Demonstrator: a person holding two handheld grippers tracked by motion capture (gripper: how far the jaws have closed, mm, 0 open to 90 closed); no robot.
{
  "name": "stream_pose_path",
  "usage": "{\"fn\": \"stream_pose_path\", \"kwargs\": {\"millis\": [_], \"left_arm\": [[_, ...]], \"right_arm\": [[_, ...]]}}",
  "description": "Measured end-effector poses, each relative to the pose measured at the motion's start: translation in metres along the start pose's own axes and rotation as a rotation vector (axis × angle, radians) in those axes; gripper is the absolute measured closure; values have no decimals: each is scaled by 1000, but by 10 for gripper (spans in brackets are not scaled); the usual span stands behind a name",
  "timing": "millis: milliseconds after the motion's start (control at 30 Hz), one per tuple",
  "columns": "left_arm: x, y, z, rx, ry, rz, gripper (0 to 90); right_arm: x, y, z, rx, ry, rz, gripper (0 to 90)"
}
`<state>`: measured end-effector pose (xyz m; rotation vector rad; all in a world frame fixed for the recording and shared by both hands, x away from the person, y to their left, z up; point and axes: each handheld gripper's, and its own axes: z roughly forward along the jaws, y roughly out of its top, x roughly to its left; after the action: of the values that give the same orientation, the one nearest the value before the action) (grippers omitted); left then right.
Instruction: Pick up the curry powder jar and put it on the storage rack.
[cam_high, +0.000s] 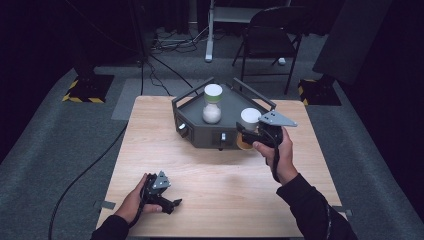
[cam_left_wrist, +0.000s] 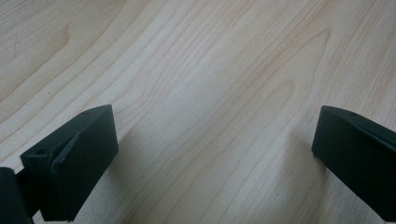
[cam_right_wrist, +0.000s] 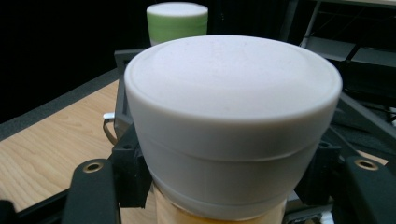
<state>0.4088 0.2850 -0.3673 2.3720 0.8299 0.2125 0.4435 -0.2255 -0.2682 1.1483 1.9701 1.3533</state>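
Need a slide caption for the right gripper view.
Right gripper grips a white-capped jar; green-capped jar stands behind.

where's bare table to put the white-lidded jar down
Bare wood lies between the dark tray and the left gripper, also left of the tray. Crowded: the tray's front right corner, where the right gripper holds the white-lidded jar.
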Motion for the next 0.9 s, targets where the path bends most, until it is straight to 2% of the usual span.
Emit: {"fn": "stream_pose_path", "kwargs": {"millis": [233, 267, 300, 433, 733, 900], "left_arm": [[0, 0, 0, 0, 0, 0, 3], [0, 0, 0, 0, 0, 0, 3], [0, 0, 0, 0, 0, 0, 3], [0, 0, 0, 0, 0, 0, 3], [0, 0, 0, 0, 0, 0, 3], [0, 0, 0, 0, 0, -1, 3]], "right_arm": [[-3, 16, -1, -18, -20, 7, 345], [-1, 21, 0, -17, -46, 10, 345], [-1, 23, 0, -17, -51, 14, 345], [-3, 31, 3, -18, -55, 18, 345], [-8, 37, 16, -35, -68, 19, 345], [-11, 41, 26, -41, -92, 24, 345]]}}
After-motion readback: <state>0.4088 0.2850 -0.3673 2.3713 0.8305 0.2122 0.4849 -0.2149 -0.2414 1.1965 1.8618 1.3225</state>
